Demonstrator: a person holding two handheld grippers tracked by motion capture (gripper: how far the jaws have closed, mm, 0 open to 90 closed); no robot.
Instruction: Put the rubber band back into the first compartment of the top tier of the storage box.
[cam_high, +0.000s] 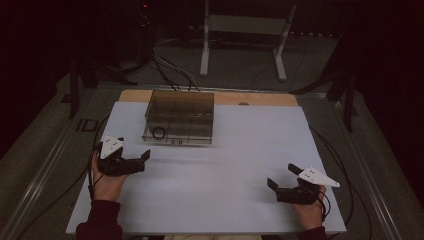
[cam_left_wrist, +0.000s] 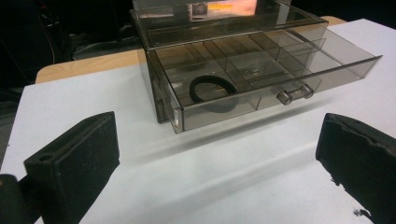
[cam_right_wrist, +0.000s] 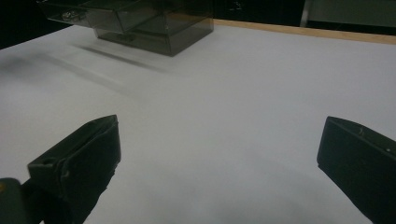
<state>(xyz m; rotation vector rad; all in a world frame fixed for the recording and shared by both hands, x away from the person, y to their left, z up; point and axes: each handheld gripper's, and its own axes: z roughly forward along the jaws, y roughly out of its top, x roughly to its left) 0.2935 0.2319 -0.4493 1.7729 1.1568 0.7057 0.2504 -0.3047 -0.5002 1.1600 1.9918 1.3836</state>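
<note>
Now one drawer (cam_left_wrist: 261, 79) (open); one black ring (cam_left_wrist: 213, 88); two tools apart

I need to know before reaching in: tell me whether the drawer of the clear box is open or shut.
Open. The drawer sticks out in front of the box, its compartments uncovered, with a black ring lying in one.

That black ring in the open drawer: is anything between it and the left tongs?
Only the drawer's clear front wall stands before the black ring. The white table between it and the open left tongs is bare.
</note>
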